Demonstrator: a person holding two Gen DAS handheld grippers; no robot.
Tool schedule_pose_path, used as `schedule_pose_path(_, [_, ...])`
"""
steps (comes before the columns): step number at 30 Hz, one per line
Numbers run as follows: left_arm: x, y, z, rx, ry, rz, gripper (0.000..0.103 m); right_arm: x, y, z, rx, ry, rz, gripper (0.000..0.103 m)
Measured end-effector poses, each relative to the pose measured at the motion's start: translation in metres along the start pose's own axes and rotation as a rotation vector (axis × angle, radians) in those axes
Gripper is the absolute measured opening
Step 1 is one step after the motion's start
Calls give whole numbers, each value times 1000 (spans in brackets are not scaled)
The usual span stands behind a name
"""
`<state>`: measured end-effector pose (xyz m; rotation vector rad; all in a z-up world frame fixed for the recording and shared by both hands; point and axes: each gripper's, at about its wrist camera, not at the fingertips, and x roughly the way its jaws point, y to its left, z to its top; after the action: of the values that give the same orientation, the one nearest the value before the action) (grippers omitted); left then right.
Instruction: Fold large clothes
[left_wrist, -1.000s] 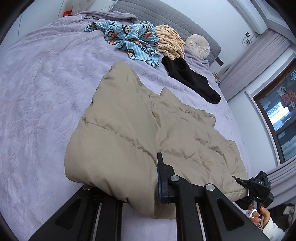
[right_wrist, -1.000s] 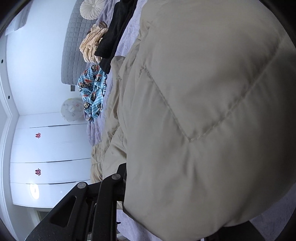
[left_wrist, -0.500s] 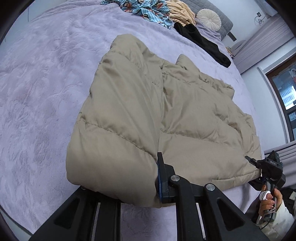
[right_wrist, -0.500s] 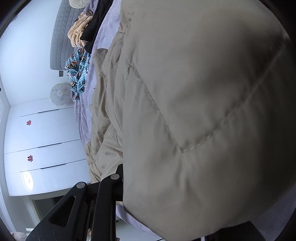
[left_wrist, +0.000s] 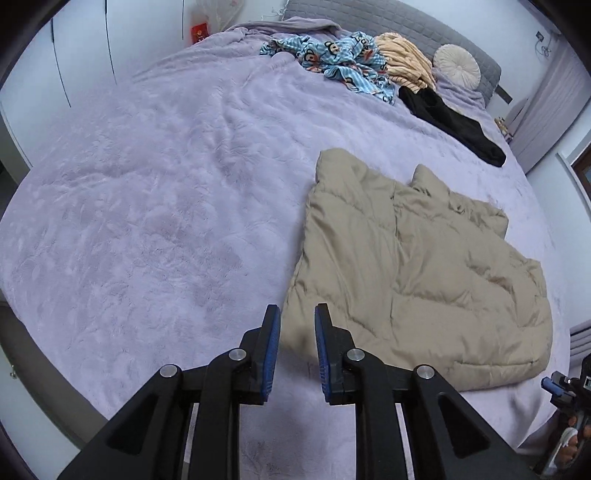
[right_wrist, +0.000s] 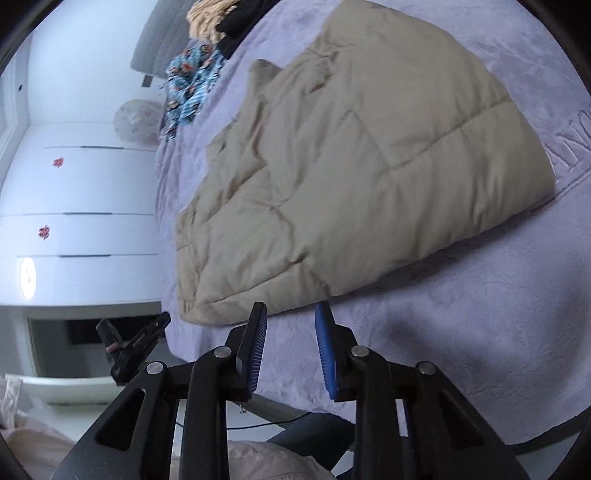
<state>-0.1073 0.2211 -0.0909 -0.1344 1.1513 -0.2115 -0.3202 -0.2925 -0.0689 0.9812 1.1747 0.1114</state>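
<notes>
A beige quilted puffer jacket (left_wrist: 413, 269) lies folded flat on the lilac bed cover (left_wrist: 155, 206); it also shows in the right wrist view (right_wrist: 354, 155). My left gripper (left_wrist: 297, 325) is open and empty, just off the jacket's near left corner. My right gripper (right_wrist: 290, 321) is open and empty, just in front of the jacket's near edge, above the bed cover (right_wrist: 461, 332). The right gripper also shows at the lower right of the left wrist view (left_wrist: 565, 387).
At the head of the bed lie a blue patterned garment (left_wrist: 332, 62), a peach garment (left_wrist: 406, 62), a black garment (left_wrist: 450, 122) and a round cushion (left_wrist: 456, 64). White wardrobe doors (right_wrist: 81, 184) stand beside the bed. The bed's front edge is close below both grippers.
Both grippers have let go of the jacket and pulled back from it with jaws open. The jacket now lies flat on the bed.
</notes>
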Motion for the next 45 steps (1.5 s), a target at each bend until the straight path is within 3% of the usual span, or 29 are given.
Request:
schedule_pose_path(3, [27,-12,7,35,48,-31,21,0,4,17,-31,-74,-99,29])
schedule_pose_path(7, [87,-30,1,141,137,121,21,22,-8,52,10,-127,-261,29])
schedule_pose_path(10, [105,-22,0,81,162,116,21,23,-25,55,52,-126,-301,26])
schedule_pose_path(14, [91,-24,6,87,183,148,21,17,-30,58,123,-135,-340,26])
schedule_pose_path(20, [56,-46,8,152,216,175,21,10,-18,51,165,-97,-294,31])
schedule_pose_path(23, [36,-62,5,161,186,148,21,19,-2,45,130,-79,-291,48])
schedule_pose_path(25, [25,-70,3,163,175,124,21,25,4,38,114,-60,-284,49])
schedule_pose_path(26, [21,-75,0,164,175,114,23,27,6,35,111,-50,-280,49])
schedule_pose_path(27, [17,-79,-3,166,178,111,58,29,7,32,108,-39,-272,49])
schedule_pose_path(28, [13,-83,-7,166,175,131,103,30,9,29,102,-27,-266,49])
schedule_pose_path(34, [-13,-96,-22,174,111,175,102,26,22,18,39,-2,-275,50])
schedule_pose_path(37, [-18,-94,-21,152,109,220,102,22,28,12,14,-2,-283,60])
schedule_pose_path(40, [-18,-91,-19,148,121,219,102,21,35,8,-5,-10,-284,73])
schedule_pose_path(41, [-16,-90,-18,152,134,210,102,20,38,6,-12,-16,-287,81])
schedule_pose_path(45, [-12,-87,-10,169,150,184,102,23,46,7,-13,-31,-282,84])
